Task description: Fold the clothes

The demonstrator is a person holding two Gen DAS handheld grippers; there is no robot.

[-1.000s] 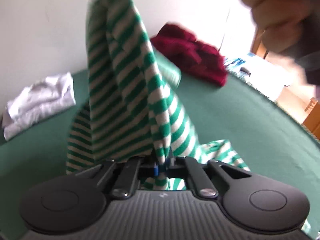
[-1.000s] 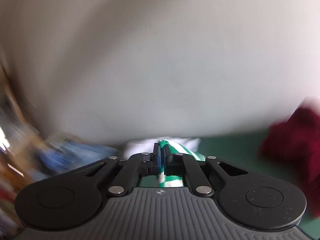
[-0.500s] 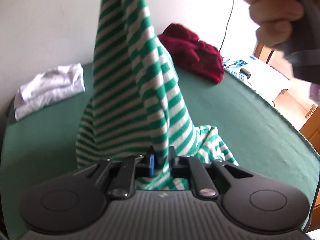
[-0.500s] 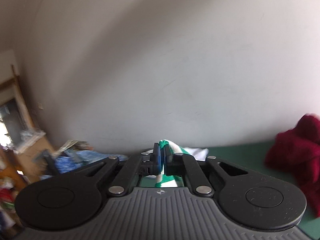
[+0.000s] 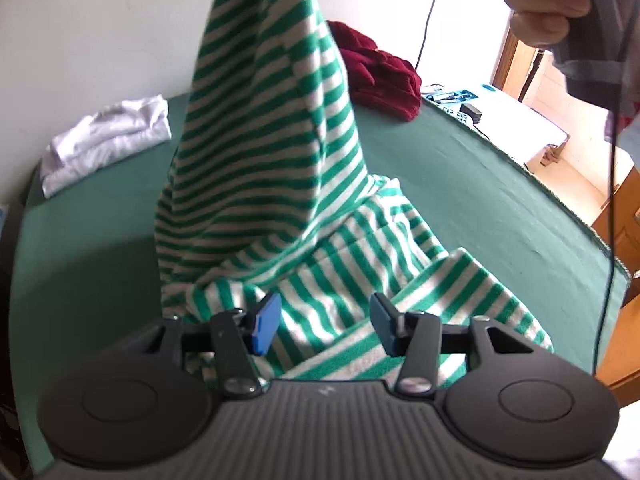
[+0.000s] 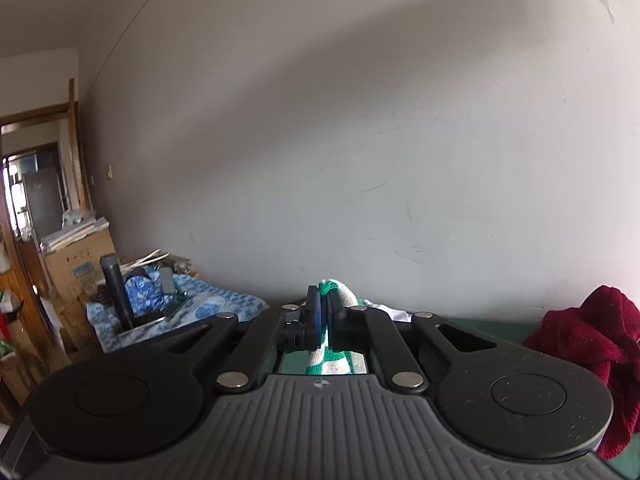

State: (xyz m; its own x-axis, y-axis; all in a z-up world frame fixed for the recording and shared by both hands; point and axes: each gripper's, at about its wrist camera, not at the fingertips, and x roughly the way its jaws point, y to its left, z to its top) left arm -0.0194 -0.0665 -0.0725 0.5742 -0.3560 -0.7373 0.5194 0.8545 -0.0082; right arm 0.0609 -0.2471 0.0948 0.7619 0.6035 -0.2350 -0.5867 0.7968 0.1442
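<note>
1. The left gripper (image 5: 324,326) is opening; its blue pads (image 5: 265,322) stand apart, pressing nothing, over the striped garment (image 5: 256,168).
2. The right gripper (image 6: 325,316) is clamped on a fold of the garment, lifting it in a peak.
3. The garment's lower part lies on the green table (image 5: 480,184), between white clothes (image 5: 108,136) and a maroon garment (image 5: 380,72).

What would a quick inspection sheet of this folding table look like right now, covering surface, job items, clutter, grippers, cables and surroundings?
Surface: green tablecloth, largely bare.
Job's things: green-and-white striped garment, upper part lifted, lower part bunched on the cloth; folded white garment far left; crumpled dark red garment at the back.
Clutter: small items on a white table beyond the edge.
Grippers: left gripper jaws opening, striped fabric below, pads clear; right gripper shut on the striped garment.
Cables: black cable hanging by the hand.
Surroundings: pale wall, cardboard box, blue patterned cloth.
</note>
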